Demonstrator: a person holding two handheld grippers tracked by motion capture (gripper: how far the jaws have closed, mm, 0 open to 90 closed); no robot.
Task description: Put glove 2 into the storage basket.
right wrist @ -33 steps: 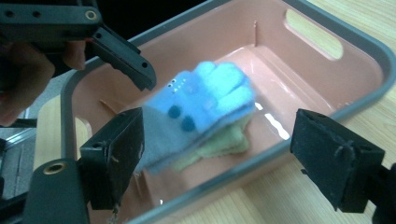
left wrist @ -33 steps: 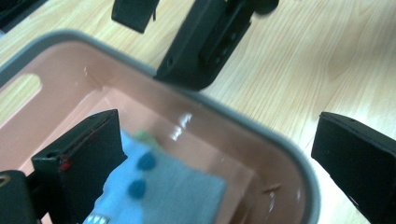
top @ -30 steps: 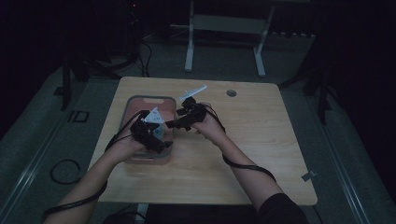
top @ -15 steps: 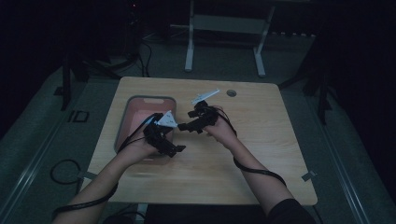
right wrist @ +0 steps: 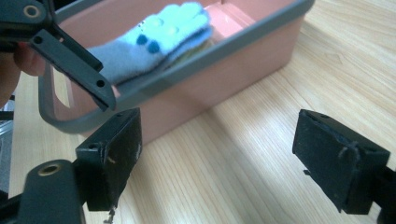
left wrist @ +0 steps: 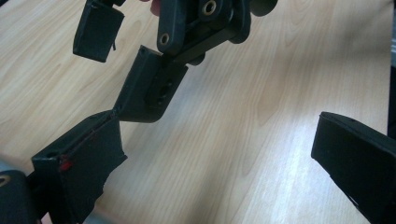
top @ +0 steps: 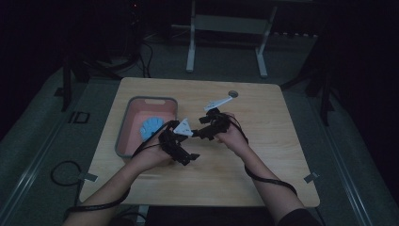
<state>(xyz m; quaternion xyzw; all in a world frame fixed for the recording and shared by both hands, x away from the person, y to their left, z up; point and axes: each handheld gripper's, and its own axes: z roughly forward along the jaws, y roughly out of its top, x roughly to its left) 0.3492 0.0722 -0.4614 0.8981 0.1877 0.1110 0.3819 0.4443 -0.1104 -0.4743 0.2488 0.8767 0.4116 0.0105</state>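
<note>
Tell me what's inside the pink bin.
A light blue glove with darker blue dots lies inside the pink bin. Something yellowish peeks out beneath it; the bin's wall hides the rest.

A light wooden desk [top: 263,160] stands on a dark grey floor [top: 42,141]. Near its far edge, right of centre, a small round hole [top: 233,94] is set into the top. Beyond the desk stands a pale metal frame [top: 226,42] on two legs. A black cable [top: 61,172] loops on the floor at the left.
</note>
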